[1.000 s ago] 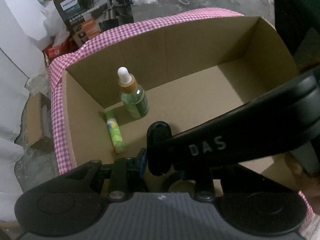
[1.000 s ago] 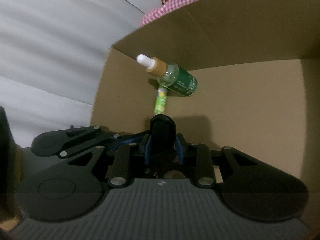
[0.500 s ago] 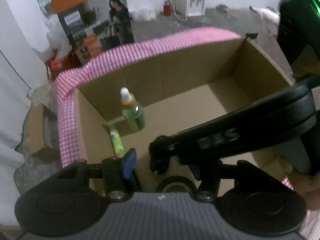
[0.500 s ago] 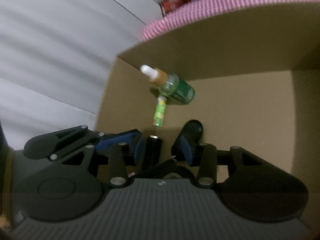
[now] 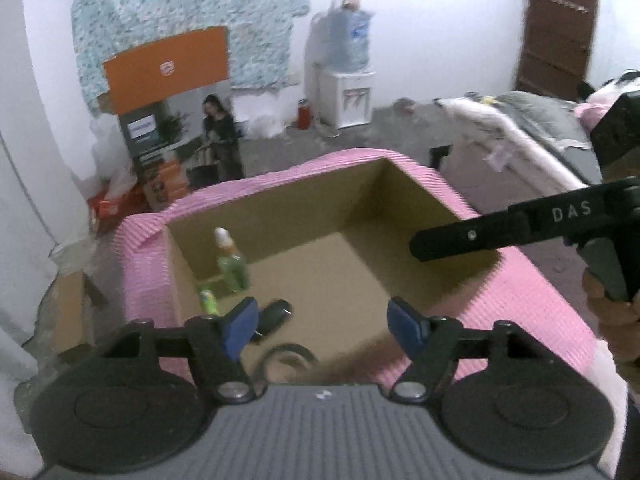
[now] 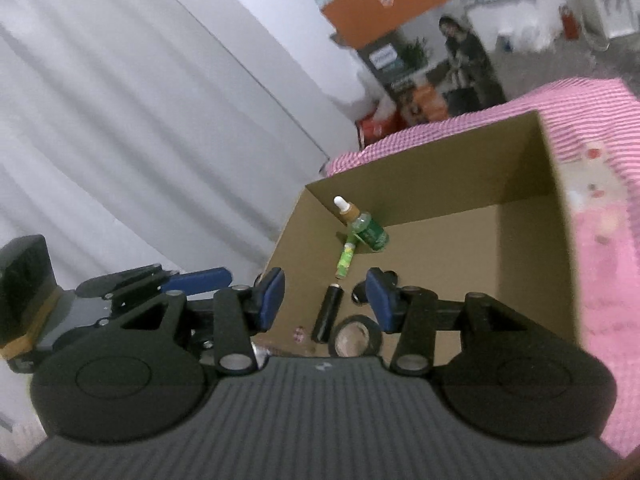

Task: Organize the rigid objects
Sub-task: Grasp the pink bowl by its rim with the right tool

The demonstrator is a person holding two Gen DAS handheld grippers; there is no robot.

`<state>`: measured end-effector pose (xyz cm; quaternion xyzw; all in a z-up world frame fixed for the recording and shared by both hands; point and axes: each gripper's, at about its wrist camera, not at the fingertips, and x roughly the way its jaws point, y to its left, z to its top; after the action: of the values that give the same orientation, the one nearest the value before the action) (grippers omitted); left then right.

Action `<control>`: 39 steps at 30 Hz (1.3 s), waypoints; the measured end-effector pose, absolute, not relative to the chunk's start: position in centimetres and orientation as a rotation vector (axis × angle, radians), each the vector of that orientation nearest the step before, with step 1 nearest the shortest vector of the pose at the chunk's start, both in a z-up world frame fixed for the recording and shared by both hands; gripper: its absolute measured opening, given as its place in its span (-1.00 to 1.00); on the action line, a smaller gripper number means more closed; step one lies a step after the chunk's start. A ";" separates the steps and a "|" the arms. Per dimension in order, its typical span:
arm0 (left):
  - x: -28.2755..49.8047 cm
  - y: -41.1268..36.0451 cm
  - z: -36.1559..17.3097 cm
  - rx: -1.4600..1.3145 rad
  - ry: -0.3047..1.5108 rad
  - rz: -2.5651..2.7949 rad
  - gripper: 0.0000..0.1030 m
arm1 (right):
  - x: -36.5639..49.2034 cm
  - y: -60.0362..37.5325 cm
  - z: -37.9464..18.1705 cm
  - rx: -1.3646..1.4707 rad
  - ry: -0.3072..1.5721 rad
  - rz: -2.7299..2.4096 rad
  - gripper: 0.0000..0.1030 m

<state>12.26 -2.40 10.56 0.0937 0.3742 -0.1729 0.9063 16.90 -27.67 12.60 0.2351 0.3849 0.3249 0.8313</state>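
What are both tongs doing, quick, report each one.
Left tongs: jaws opening, nothing between them, above the cardboard box.
Right tongs: jaws opening, holding nothing, above the box.

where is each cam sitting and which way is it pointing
Left wrist: rides the left gripper, looking down into the brown cardboard box and the room beyond; its opening, empty jaws, the right gripper and a hand show.
Right wrist: rides the right gripper, facing the box's left corner; its opening, empty jaws and the left gripper show.
Shared: green dropper bottle, black tape roll.
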 end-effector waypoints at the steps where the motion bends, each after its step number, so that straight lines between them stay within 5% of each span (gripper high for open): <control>1: 11.4 -2.8 10.0 0.194 0.773 -0.374 0.45 | 15.7 -28.4 12.5 0.490 0.801 0.681 -0.12; 16: 5.2 -10.8 -3.3 0.348 0.877 -0.473 0.45 | 7.5 -28.1 2.4 0.289 0.953 0.568 -0.18; 27: 6.2 -11.8 -5.5 0.346 0.870 -0.455 0.34 | 8.0 -26.6 0.7 0.179 0.993 0.531 -0.65; 39: 5.7 -12.4 -6.0 0.389 0.877 -0.504 0.54 | 6.9 -27.8 1.0 0.188 1.017 0.506 -0.61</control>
<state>5.66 -12.45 -6.01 0.1853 0.4172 -0.2399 0.8568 6.85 -27.83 1.00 0.0891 0.4807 0.2391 0.8390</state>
